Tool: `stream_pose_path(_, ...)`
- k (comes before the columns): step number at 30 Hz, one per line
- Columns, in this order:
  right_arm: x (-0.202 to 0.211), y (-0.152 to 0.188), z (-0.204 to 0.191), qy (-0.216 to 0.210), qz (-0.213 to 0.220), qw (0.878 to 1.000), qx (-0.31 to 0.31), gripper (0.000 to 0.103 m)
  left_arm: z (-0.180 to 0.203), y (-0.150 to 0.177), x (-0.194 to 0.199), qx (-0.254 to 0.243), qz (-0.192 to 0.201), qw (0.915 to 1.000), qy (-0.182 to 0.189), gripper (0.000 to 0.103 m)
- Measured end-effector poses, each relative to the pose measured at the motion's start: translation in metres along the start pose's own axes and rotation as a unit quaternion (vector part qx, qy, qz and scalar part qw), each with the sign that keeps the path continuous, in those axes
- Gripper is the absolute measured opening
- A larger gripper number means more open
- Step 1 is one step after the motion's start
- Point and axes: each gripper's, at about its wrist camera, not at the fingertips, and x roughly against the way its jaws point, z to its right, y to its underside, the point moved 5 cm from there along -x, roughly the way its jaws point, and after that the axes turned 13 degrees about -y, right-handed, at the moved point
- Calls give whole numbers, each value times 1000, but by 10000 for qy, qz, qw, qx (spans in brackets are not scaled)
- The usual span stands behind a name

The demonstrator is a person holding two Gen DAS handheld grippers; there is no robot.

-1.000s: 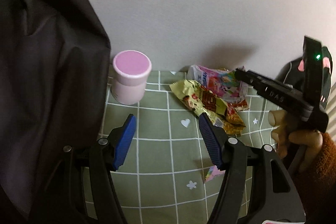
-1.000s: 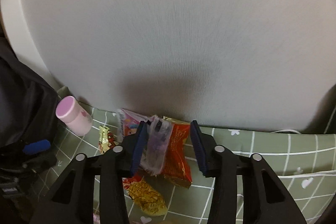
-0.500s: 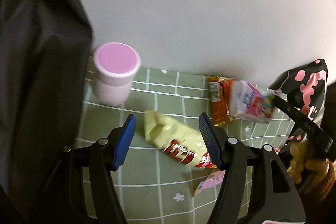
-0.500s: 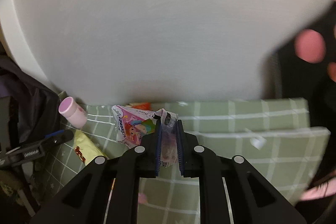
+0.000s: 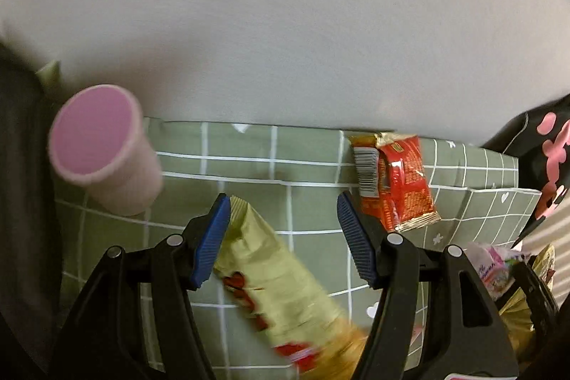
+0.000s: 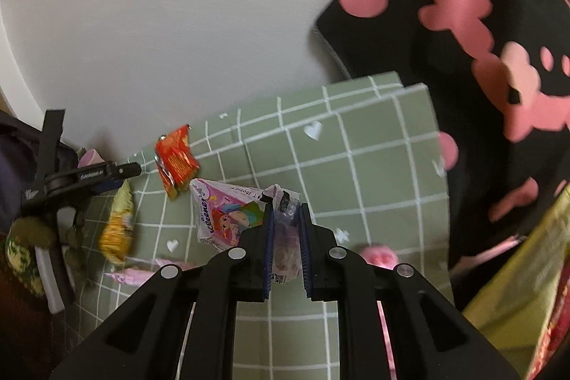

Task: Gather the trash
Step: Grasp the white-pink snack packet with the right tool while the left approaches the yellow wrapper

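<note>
My right gripper [image 6: 286, 214] is shut on a crumpled pink-and-white wrapper [image 6: 228, 214] and holds it above the green checked cloth [image 6: 374, 166]. My left gripper [image 5: 283, 207] stands open over a yellow-green snack wrapper [image 5: 274, 280], whose end lies between the blue pads and against the left one. A red wrapper [image 5: 395, 180] lies on the cloth just right of that gripper, near the wall; it also shows in the right wrist view [image 6: 176, 159]. The yellow wrapper [image 6: 117, 227] and the left gripper [image 6: 89, 175] appear at the left there.
A pink lidded cup [image 5: 103, 148] stands at the left by the wall. A black bag with pink print [image 6: 481, 59] fills the right. A small pink scrap [image 6: 142, 273] and a pink blob [image 6: 379, 255] lie on the cloth. Dark fabric [image 5: 21, 202] borders the left.
The right gripper closed on the pink wrapper and carried it right, toward the black bag. The left gripper moved forward over the yellow wrapper, still open.
</note>
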Motion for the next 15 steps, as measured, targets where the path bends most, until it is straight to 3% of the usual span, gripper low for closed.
stream_pose_path(3,6,6,4,58,17,10000,-68,14,7,2,-2,-33,-70,10000,-15,57)
stream_pose_path(5,12,6,7,86,42,9999,-89,14,10,6,-4,-35,-150,9999,21,48)
stream_pose_path(7,15,6,6,83,51,9999,-83,14,11,10,-2,-74,-199,9998,46,20)
stream_pose_path(10,16,6,1,27,44,10000,-33,14,10,14,6,-61,-157,9997,188,9)
stream_pose_path(15,17,6,-8,-83,25,9999,75,14,4,22,35,-20,112,9991,402,5)
